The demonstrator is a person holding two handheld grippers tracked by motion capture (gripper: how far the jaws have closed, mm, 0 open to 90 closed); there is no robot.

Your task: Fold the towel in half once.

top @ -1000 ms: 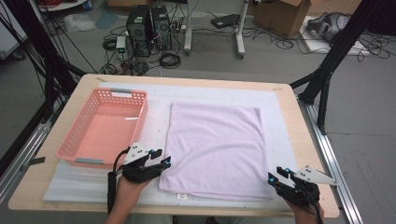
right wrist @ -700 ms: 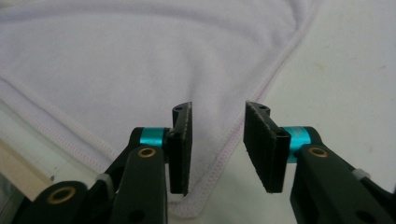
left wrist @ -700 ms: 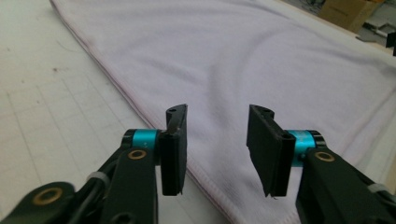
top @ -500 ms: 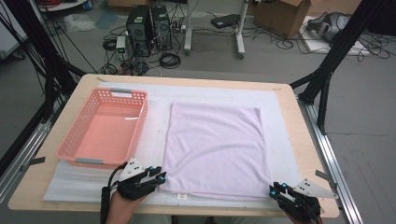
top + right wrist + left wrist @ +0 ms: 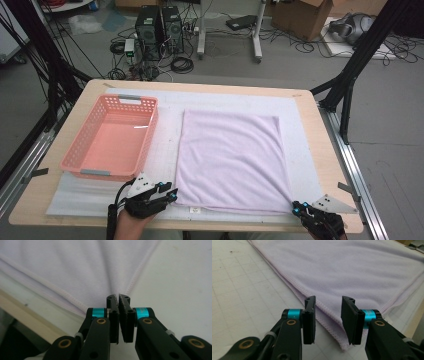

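A lavender towel (image 5: 230,160) lies flat on a white mat (image 5: 165,150). My left gripper (image 5: 172,194) sits low at the towel's near left corner. In the left gripper view that corner (image 5: 344,345) lies between the jaws of the left gripper (image 5: 328,301), which stand apart without pressing it. They closed in and have just eased apart slightly. My right gripper (image 5: 296,207) is at the near right corner. In the right gripper view its jaws (image 5: 118,297) have just been closing and pinch the towel (image 5: 75,265), which puckers there.
An empty pink basket (image 5: 150,135) stands on the mat left of the towel. The wooden table (image 5: 320,150) ends just behind both hands. Black frame legs, computers and cables sit on the floor beyond the far edge.
Both hands drew back toward the near edge. The left gripper sank to the towel's near left corner. The right gripper's jaws came together on the near right corner.
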